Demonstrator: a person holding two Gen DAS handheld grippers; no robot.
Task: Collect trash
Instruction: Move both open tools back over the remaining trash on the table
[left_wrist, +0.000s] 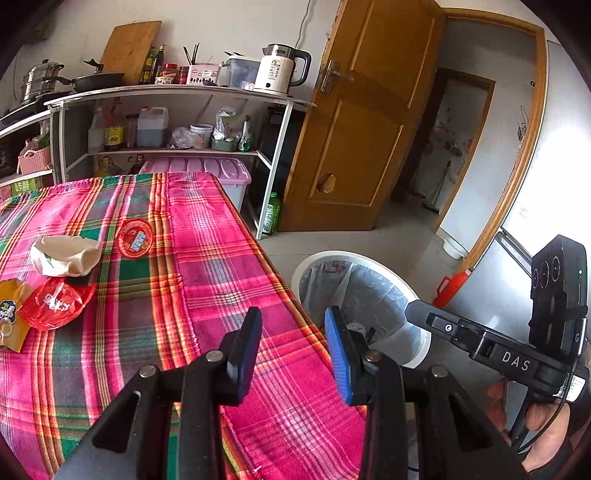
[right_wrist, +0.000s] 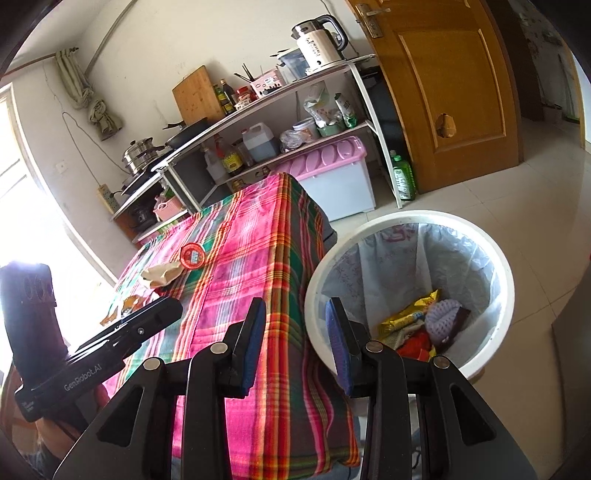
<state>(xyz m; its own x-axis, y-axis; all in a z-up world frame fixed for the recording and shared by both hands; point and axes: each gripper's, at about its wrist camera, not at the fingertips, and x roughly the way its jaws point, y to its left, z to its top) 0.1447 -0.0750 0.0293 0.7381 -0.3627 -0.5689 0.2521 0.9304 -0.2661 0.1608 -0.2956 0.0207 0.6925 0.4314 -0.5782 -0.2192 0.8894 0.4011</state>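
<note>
Over on the left wrist view, your left gripper (left_wrist: 293, 345) hangs above the near edge of the bench (left_wrist: 229, 236) with its fingers wide and nothing between them. What's left to collect sits well off to the left on the plaid cloth: a crumpled paper bag (left_wrist: 64, 254), a red round lid (left_wrist: 135, 237) just beside it, a red plastic wrapper (left_wrist: 55, 302) and a brown packet (left_wrist: 11, 314) at the frame edge. The trash bin (left_wrist: 360, 295) stands on the floor right beside the bench, and your right gripper (left_wrist: 417, 314) pokes in above it.

From the right wrist view, that right gripper (right_wrist: 295, 343) also has its fingers wide and empty, hovering between bench edge and bin (right_wrist: 406, 288). The bin already holds a yellow wrapper (right_wrist: 410, 317) and other scraps, so I'd guess you're between drops. Next move looks like a reach back across to the paper bag (right_wrist: 162, 274) or lid (right_wrist: 192, 255).

Nothing really blocks the path. Just watch the two grippers don't bump, and the flat lid may be fiddly to pinch. The shelf (right_wrist: 280, 92) with the kettle (right_wrist: 319, 40) is well clear.
</note>
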